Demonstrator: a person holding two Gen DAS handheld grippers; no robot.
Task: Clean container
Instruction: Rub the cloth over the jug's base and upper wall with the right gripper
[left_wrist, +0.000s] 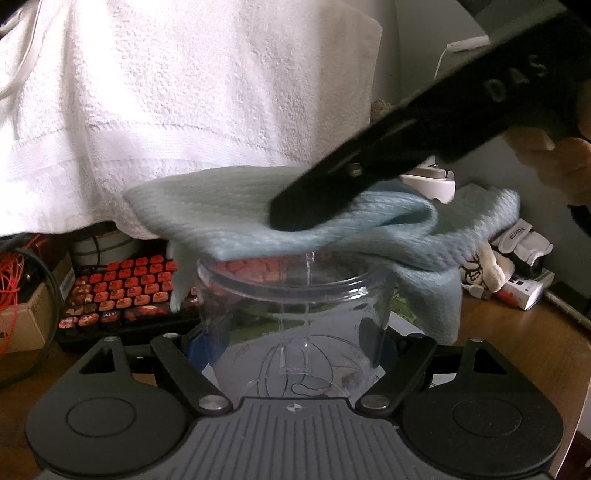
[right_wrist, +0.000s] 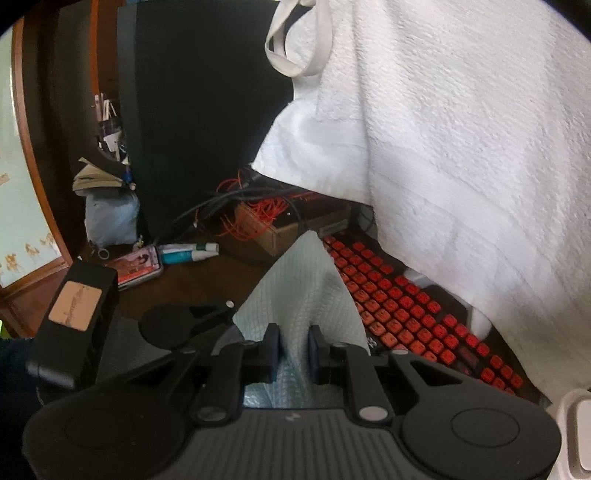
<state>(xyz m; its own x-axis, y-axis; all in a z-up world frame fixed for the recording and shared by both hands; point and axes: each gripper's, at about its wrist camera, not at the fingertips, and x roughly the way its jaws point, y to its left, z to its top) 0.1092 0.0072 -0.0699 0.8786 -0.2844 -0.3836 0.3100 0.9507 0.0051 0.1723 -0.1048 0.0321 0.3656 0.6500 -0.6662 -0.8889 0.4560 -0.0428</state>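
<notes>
A clear plastic container (left_wrist: 295, 317) stands upright between my left gripper's fingers. My left gripper (left_wrist: 291, 343) is shut on it, with one pad (left_wrist: 371, 345) showing through the wall. A light blue cloth (left_wrist: 332, 225) lies draped over the container's open mouth. My right gripper (left_wrist: 306, 210) comes in from the upper right and presses down on the cloth. In the right wrist view my right gripper (right_wrist: 294, 350) is shut on the same cloth (right_wrist: 299, 291), which rises in a peak between the pads.
A white towel (left_wrist: 184, 103) hangs behind the container. A black keyboard with red keys (left_wrist: 118, 295) lies on the wooden desk (left_wrist: 517, 332). A cardboard box with orange cables (right_wrist: 266, 221), a phone (right_wrist: 138, 266) and a tube (right_wrist: 188, 253) lie at the left.
</notes>
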